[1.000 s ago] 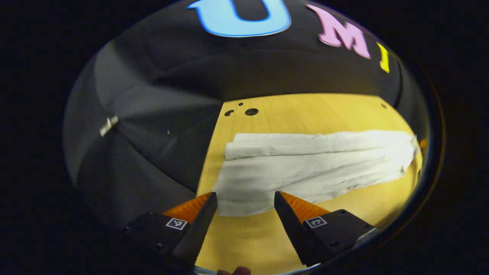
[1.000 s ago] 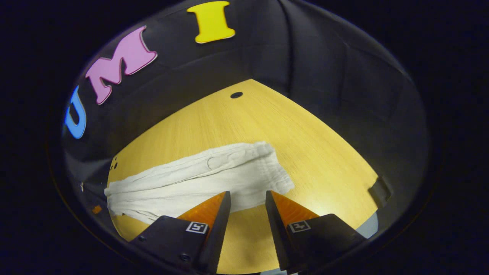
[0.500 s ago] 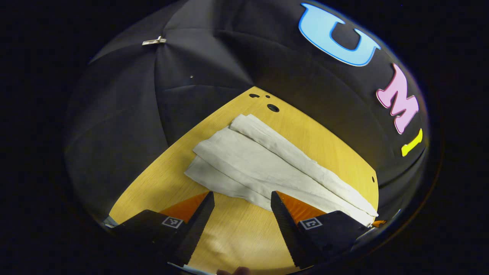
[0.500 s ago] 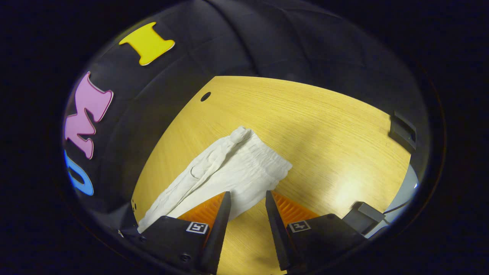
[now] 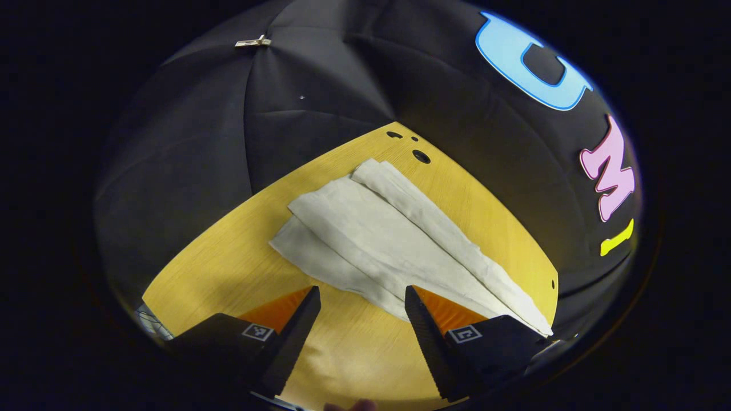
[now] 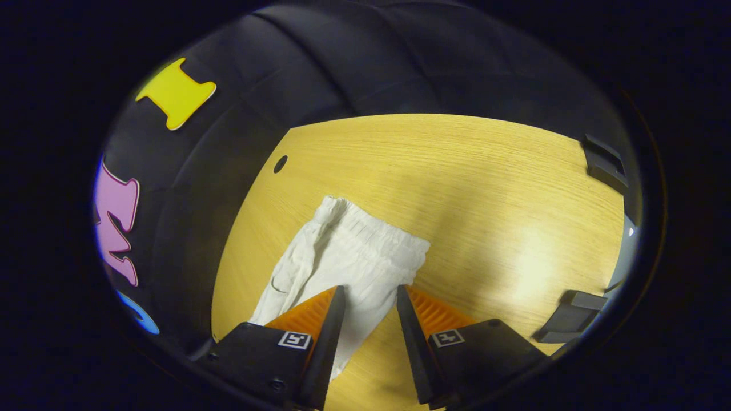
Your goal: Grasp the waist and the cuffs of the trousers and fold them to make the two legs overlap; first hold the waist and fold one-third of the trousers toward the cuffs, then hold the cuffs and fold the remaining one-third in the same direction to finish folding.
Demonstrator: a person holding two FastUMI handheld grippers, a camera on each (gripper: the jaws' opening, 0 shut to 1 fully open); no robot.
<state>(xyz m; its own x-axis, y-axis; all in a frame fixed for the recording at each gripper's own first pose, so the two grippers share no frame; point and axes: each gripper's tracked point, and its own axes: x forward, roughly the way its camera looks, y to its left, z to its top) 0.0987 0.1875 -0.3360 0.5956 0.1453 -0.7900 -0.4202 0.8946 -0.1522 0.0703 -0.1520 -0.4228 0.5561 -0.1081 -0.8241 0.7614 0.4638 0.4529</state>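
You have swung both spread, empty tongs [image 5: 362, 294] [image 6: 368, 294] endwise along the trousers [image 5: 388, 240]; waist [image 6: 371, 231] ahead, nothing pinched yet.

My cream-white crinkled cotton trousers [image 5: 394, 240] lie plain, unpatterned, on the honey-yellow wood-grain tabletop [image 6: 457, 165] (fine straight grain, a few black round holes [image 5: 421, 156] near the table's far edge); dark grey blocks [image 6: 604, 165] at its rim.

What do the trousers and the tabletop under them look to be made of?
Trousers: thin, matte, off-white woven cloth, possibly cotton or linen, judging by soft creases and the gathered waist. Tabletop: light wood or wood-look laminate, with fine straight grain and a faint sheen.
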